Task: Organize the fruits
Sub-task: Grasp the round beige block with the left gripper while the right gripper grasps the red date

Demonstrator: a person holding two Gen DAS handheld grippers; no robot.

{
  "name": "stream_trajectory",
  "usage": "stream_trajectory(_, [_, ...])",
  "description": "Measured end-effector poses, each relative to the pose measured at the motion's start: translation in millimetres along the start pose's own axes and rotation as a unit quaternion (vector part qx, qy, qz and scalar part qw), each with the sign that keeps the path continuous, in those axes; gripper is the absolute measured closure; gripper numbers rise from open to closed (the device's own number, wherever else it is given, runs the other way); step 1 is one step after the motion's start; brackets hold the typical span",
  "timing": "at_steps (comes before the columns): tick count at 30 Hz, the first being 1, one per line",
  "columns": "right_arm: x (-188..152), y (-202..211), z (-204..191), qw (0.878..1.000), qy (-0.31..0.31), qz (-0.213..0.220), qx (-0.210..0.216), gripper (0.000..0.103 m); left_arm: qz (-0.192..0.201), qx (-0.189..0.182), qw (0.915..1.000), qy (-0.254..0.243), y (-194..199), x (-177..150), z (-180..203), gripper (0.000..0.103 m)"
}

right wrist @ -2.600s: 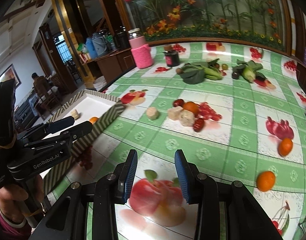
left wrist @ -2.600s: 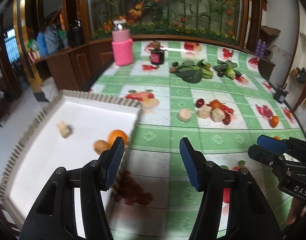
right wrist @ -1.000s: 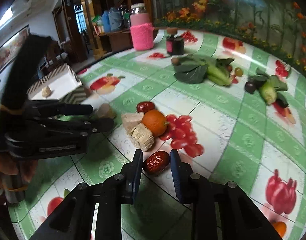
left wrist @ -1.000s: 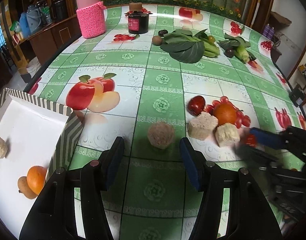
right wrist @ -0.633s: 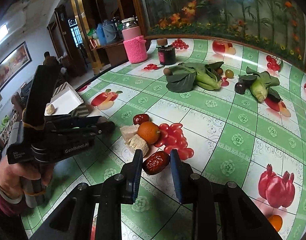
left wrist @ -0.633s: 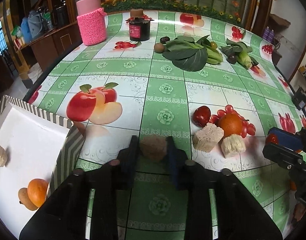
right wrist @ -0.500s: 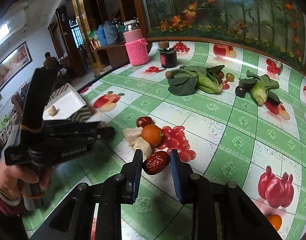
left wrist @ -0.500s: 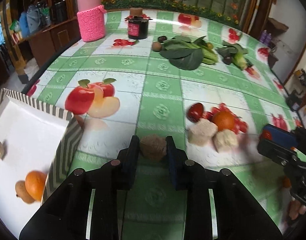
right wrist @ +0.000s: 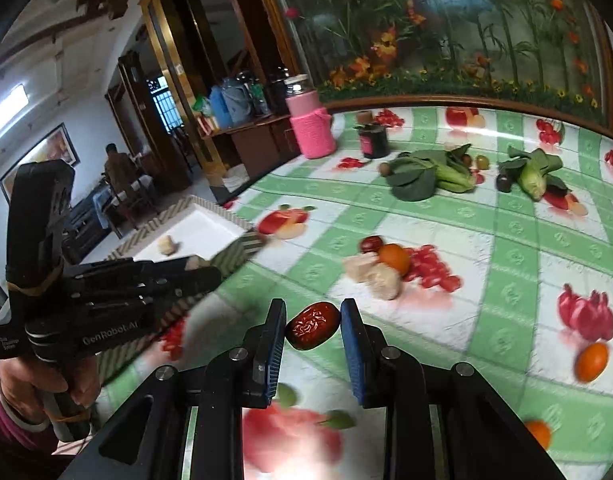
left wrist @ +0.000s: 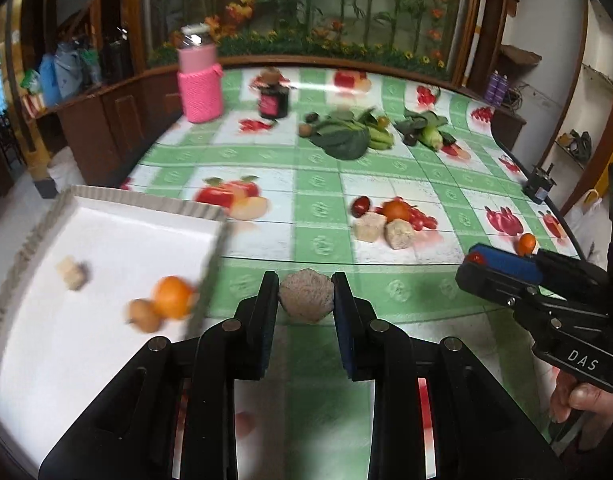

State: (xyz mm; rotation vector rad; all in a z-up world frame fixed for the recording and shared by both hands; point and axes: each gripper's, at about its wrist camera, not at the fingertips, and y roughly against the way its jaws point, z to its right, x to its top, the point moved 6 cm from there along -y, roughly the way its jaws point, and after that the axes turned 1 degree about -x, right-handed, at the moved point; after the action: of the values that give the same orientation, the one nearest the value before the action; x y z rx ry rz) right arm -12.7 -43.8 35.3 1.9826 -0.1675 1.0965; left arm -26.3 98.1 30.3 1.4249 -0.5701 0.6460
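Left gripper (left wrist: 305,300): its black jaws with blue pads are pinching a rough, tan-grey, rounded fruit lump (left wrist: 305,295) and holding it clear of the table.
Right gripper (right wrist: 312,330): its jaws are clamping a wrinkled, dark red date (right wrist: 312,330) by both ends, also off the surface.
Step in hand: judging by the two loaded grippers, the person is carrying both pieces towards the tray.
Tray: a white rectangular tray with a striped, ribbed rim (left wrist: 146,202) is sitting near left, already holding a small orange (left wrist: 171,297), a brown round fruit (left wrist: 143,314) touching it, and a pale beige chunk (left wrist: 71,273) apart from them.
Next move: each gripper is needing to clear the rim, then open over bare white floor so nothing rolls into the fruit there.
Left on the table: mid-distance, two pale chunks, an orange (left wrist: 395,211) and a red date (left wrist: 361,205) are clustering together.
Surface: a glossy green-and-white checked tablecloth with printed fruit (left wrist: 318,178).
Farther: leafy greens (left wrist: 346,136), a dark jar (left wrist: 273,98) and a pink knitted-sleeve bottle (left wrist: 199,80).
Room: a floral mural (right wrist: 446,28) is backing the table; wooden cabinets stand far left.
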Motion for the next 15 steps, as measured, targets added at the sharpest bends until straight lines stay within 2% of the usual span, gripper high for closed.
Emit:
stream_trajectory(9, [0.0,-4.8,-64.1,0.999,0.024,0.004,0.034,0.076,0.044,0.08,0.9958,0.004,49.8,-14.9,-60.8,0.077])
stream_trajectory(15, [0.5,-23.9,-113.8,0.996,0.055,-0.012,0.065,0.076,0.048,0.123,0.9908,0.028,64.3,-30.3,-106.5,0.077])
